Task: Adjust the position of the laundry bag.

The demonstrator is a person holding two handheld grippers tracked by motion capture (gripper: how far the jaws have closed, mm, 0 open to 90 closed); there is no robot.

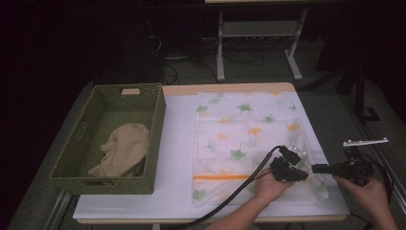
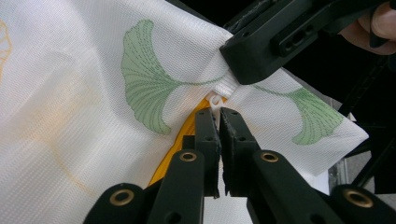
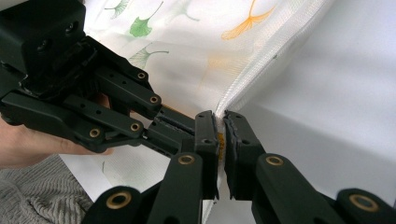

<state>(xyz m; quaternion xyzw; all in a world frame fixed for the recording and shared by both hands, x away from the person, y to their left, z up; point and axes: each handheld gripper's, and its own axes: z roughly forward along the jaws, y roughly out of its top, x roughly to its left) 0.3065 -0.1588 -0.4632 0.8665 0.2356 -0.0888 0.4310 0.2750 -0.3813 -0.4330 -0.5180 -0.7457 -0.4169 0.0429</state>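
Gripping one leaf-print pillowcase point(image 1: 249, 139) — left tool point(image 1: 299, 168) on its zipper pull point(image 2: 215, 100), right tool point(image 1: 316, 168) on its edge.

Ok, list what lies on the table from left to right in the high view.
Green woven basket with a beige cloth inside → white leaf-print bag → left gripper → right gripper, both at the bag's near right corner.
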